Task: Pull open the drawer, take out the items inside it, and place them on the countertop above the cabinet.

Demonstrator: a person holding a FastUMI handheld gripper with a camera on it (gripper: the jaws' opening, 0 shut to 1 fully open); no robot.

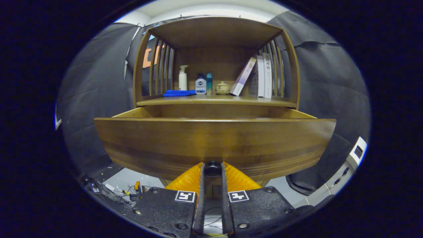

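Holding the small dark knob (212, 168) tight, my hand-held gripper (212, 173) has both fingers pressed on its sides, so they are nearly closed. I grip it there because the knob is the only part of the drawer (214, 142) I can pull on. The drawer sticks out toward me now, partly open. Its tall front hides what is inside, so I cannot tell what items wait there. Above it is the worktop (216, 100) of the cabinet, where things should go. A blue cloth (178, 93), a white pump bottle (182, 78), a little pot (222, 87) and some books (261, 76) already sit there.
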